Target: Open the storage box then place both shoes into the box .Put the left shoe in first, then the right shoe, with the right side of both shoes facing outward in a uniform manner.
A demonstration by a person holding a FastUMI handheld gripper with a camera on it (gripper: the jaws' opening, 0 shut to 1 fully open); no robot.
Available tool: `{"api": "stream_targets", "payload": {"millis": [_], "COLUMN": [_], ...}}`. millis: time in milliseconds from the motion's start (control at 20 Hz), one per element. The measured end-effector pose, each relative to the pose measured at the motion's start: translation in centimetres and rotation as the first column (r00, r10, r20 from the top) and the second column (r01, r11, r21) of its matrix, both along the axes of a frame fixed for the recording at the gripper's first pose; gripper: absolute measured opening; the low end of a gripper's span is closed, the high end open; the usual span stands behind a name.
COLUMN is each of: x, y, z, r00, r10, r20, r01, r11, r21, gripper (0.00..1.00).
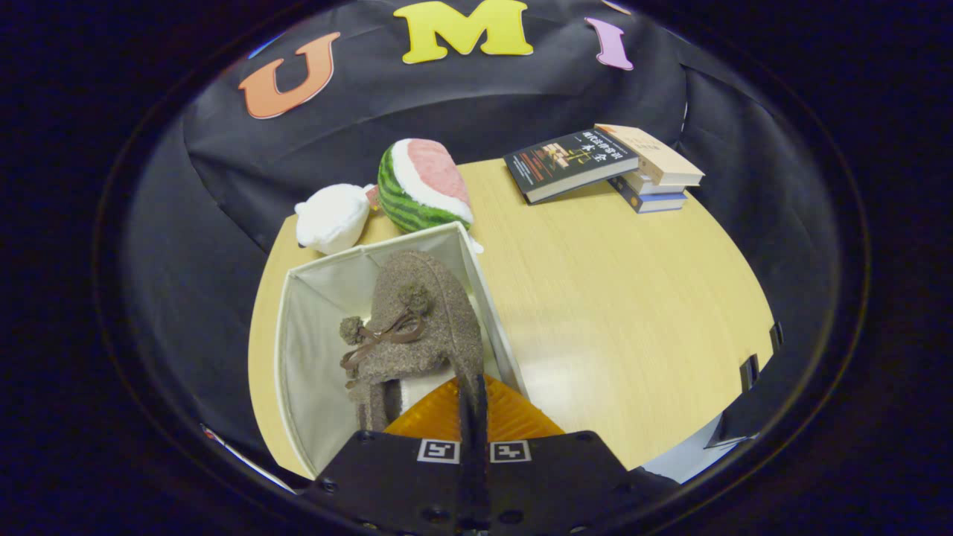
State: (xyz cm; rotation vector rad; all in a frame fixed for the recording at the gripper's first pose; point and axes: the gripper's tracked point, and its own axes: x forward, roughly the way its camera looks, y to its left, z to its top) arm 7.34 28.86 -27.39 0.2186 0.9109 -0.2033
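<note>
Light wood tabletop (633, 313) is filling the middle of the frame, with the booth's black cloth wall (186, 223) curving behind it.

I'm looking down along the gripper (473, 402) from the bottom centre. Its fingers are sitting almost together, with only a thin dark slit between them, and they're pinching the rear rim of a brown fuzzy shoe (417, 320). I'm reading that as closed on the shoe.

That shoe is hanging toe-away from me, with a brown ribbon bow and two pompoms (383, 331) on its upper. It's sitting inside the open white fabric storage box (298, 327), left of centre, up against the box's right wall. I can't tell whether its sole is touching the box floor. Pale lining is showing to the left of the shoe.

Beyond the box's far corner, upper centre, a watermelon-slice plush (421, 186) is leaning on the table. A white plush toy (331, 218) is just to its left, touching it or nearly so.

Upper right, a stack of books (648, 186) is lying at the table's far edge, with a dark-covered book (569, 164) propped against its left side.
</note>
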Motion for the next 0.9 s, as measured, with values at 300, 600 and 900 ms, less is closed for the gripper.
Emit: {"api": "stream_targets", "payload": {"millis": [300, 600, 900], "x": [0.6, 0.3, 1.1], "y": [-0.5, -0.2, 0.3], "z": [-1.6, -2.8, -0.6], "r00": [0.998, 0.996, 0.999], "r10": [-0.015, -0.027, 0.032], "r20": [-0.057, -0.089, -0.007], "r01": [0.012, 0.020, -0.033], "r11": [0.999, 0.997, 0.994], "r21": [-0.045, -0.078, -0.106], "gripper": [0.00, 0.01, 0.17]}}
